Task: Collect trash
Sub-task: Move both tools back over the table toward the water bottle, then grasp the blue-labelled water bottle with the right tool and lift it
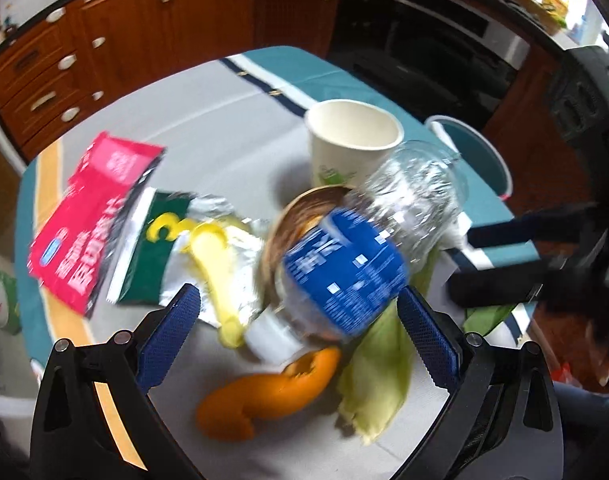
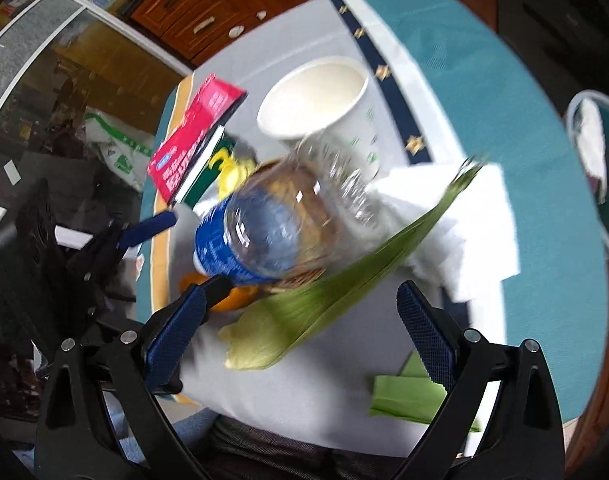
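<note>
step: grasp bottle (image 1: 356,248) | place: table (image 1: 232,128) middle, lying on a basket beside the cup (image 1: 354,140) | left gripper (image 1: 300,312): spread wide, empty | right gripper (image 2: 302,308): spread wide, empty | tip: straddle the blue label squarely, close gently, avoid husk (image 2: 344,264)

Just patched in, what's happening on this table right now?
A person holds two grippers over a pile of trash on the table, both open and holding nothing. The left gripper straddles the plastic bottle, which lies across a small basket beside the paper cup. The right gripper hovers over the corn husk. Orange peel, wrappers and a napkin lie around; a bin stands at the table's far edge.
</note>
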{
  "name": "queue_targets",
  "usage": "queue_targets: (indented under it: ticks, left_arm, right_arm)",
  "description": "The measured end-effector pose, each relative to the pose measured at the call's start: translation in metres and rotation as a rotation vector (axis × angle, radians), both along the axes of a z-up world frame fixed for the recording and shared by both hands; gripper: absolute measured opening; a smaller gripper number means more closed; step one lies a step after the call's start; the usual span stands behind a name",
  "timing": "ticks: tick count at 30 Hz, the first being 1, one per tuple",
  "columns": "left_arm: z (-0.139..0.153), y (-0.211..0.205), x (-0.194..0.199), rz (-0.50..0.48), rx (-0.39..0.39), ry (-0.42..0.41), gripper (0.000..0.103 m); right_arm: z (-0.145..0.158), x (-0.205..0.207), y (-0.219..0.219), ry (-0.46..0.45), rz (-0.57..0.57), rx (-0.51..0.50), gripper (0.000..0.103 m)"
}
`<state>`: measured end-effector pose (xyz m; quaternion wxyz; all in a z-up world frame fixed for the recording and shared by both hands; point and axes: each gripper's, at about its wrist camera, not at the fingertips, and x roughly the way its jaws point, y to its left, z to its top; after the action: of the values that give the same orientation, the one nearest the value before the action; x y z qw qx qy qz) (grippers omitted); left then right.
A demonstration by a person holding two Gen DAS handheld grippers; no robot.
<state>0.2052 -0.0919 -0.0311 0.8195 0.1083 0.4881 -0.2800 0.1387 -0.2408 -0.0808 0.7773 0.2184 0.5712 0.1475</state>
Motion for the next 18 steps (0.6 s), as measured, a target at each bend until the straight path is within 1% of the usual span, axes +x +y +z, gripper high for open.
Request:
queue_targets:
  ticks: [2, 5, 8, 9, 11, 12, 14, 16, 18]
  left_arm:
    - [-0.002, -0.005, 0.002, -0.011, 0.024, -0.016, 0.099]
    - [-0.001, -0.005, 0.003, -0.047, -0.028, 0.016, 0.099]
    - [0.001, -0.006, 0.000, -0.087, -0.055, 0.011, 0.097]
    - [0.001, -0.007, -0.001, -0.100, -0.059, 0.011, 0.095]
    - [0.000, -0.010, -0.004, -0.126, -0.061, 0.019, 0.079]
    - [0.000, -0.010, -0.005, -0.125, -0.052, 0.011, 0.078]
    - [0.001, -0.010, -0.007, -0.131, -0.045, -0.011, 0.065]
    - [0.003, -0.007, -0.009, -0.147, -0.068, -0.001, 0.064]
    - [0.005, -0.004, -0.012, -0.161, -0.086, 0.011, 0.064]
  right_arm:
    - [-0.003, 0.002, -0.002, 0.006, -0.026, 0.009, 0.093]
    - [-0.005, 0.007, -0.010, 0.003, -0.076, 0.068, 0.093]
    - [-0.002, 0.010, -0.012, -0.024, -0.098, 0.104, 0.093]
    - [-0.002, 0.012, -0.012, -0.029, -0.099, 0.113, 0.093]
    - [-0.002, 0.014, -0.010, -0.040, -0.099, 0.126, 0.093]
    - [-0.003, 0.015, -0.009, -0.041, -0.103, 0.122, 0.093]
    - [-0.007, 0.017, -0.007, -0.042, -0.113, 0.121, 0.093]
    - [-0.012, 0.019, -0.002, -0.025, -0.107, 0.146, 0.093]
    - [-0.016, 0.020, 0.005, -0.015, -0.101, 0.147, 0.093]
